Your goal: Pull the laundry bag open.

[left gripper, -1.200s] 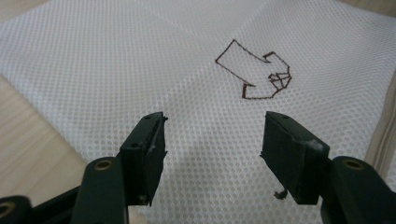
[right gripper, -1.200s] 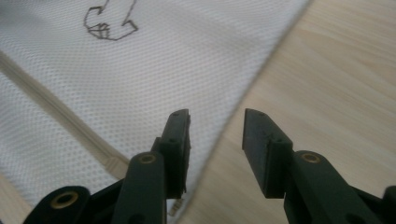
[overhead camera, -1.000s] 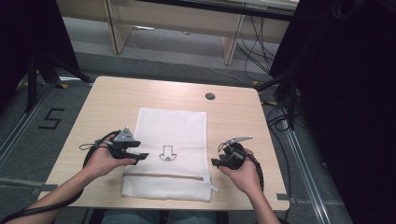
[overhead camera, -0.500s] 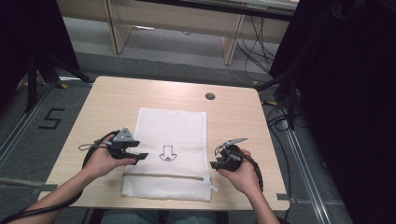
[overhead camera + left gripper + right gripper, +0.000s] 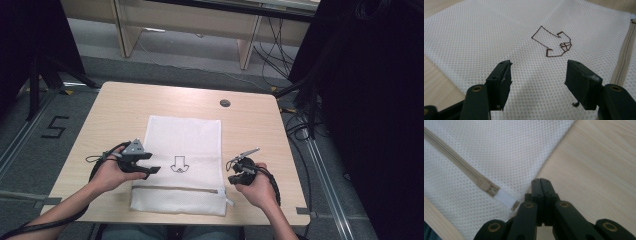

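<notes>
One white mesh bag, rectangular and finely perforated, lies flat at the middle of the pale wood-grain desk; a brown outlined arrow is stitched at its centre and a beige zipper with a white pull tab crosses its near end. Left tongs, spread, hover over the mesh at the bag's 9 o'clock edge; right tongs, having just closed, are pressed together, empty, at its 4 o'clock corner.

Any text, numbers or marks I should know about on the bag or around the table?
"5": black figure on the floor, left of the table.
Down-pointing arrow outline, no words: stitched on the white mesh bag.
No other writing is legible.
</notes>
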The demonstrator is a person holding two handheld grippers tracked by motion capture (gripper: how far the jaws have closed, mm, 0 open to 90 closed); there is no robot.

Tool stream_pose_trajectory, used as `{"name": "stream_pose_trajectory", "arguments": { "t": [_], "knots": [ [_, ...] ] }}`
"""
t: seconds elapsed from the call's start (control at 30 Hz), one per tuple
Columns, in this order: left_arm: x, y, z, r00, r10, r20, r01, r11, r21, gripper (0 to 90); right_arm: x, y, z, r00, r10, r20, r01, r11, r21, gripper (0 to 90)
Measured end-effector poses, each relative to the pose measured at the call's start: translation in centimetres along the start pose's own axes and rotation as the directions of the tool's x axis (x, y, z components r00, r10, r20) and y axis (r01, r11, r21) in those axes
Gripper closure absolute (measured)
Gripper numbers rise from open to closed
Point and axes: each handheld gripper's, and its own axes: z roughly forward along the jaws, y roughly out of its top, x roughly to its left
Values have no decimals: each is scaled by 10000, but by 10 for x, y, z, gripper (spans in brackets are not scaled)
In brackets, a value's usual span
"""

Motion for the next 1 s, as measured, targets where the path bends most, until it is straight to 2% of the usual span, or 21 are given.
{"name": "stream_pose_trajectory", "arguments": {
  "t": [0.03,0.1,0.13,0.17,0.2,0.23,0.27,0.33,0.37,0.43,0.5,0.57,0.6,0.63,0.67,0.77,0.8,0.87,0.93,0.97,1.0],
  "knots": [
    [0,0,0,9999,92,50,-92,10000,-18,376,3,1,-1,9994,328,-132,-326,9994,113,900],
    [-2,1,2,10000,-60,39,61,9999,-80,382,3,1,2,9994,181,-310,-182,9998,-5,900],
    [-1,2,1,9998,134,173,-135,9999,18,388,3,0,3,9990,170,-404,-169,9999,23,900],
    [-4,3,3,9995,-188,250,192,9996,-182,394,6,0,3,9981,421,-439,-412,9989,229,900],
    [-4,4,2,9997,42,244,-40,10000,-76,397,7,1,5,9969,227,-753,-215,9996,156,900],
    [-7,5,4,9990,-259,372,267,9994,-212,397,7,1,5,9969,227,-753,-215,9996,156,900],
    [-8,6,4,9991,-118,400,123,9998,-144,397,9,1,5,9955,531,-785,-504,9981,351,900],
    [-12,8,6,9985,-128,536,136,9998,-161,402,11,2,8,9955,252,-911,-232,9995,226,900],
    [-14,9,7,9975,-65,700,75,9999,-149,406,13,2,9,9942,424,-991,-380,9983,453,900],
    [-18,12,8,9972,18,743,-7,9999,-148,410,17,2,13,9939,362,-1043,-290,9972,694,900],
    [-24,18,9,9940,263,1060,-248,9996,-155,436,20,0,17,9938,195,-1098,-96,9959,900,900],
    [-30,22,9,9924,214,1216,-188,9996,-227,470,23,-2,21,9934,171,-1130,-36,9929,1186,900],
    [-34,25,9,9894,399,1394,-367,9990,-254,478,23,-3,22,9937,228,-1093,-91,9923,1237,900],
    [-36,27,10,9881,470,1466,-433,9987,-282,499,22,-3,25,9941,-52,-1087,174,9936,1112,900],
    [-40,30,11,9855,500,1622,-459,9985,-287,508,24,-3,24,9943,241,-1040,-107,9917,1281,900],
    [-50,35,18,9772,726,1995,-705,9974,-178,536,25,-4,26,9950,188,-983,-64,9922,1248,900],
    [-54,36,22,9754,627,2112,-619,9980,-104,541,24,-4,27,9948,55,-1013,67,9928,1193,900],
    [-65,39,30,9658,854,2449,-898,9959,68,560,22,-5,27,9944,73,-1056,44,9939,1098,900],
    [-75,42,37,9582,1023,2673,-1129,9933,244,597,21,-6,27,9916,450,-1210,-313,9931,1127,900],
    [-81,45,42,9508,1206,2852,-1339,9906,273,610,20,-6,26,9909,552,-1227,-409,9924,1162,900],
    [-86,47,45,9485,1156,2950,-1307,9909,321,628,20,-7,26,9906,587,-1238,-440,9920,1182,900]
  ]
}}
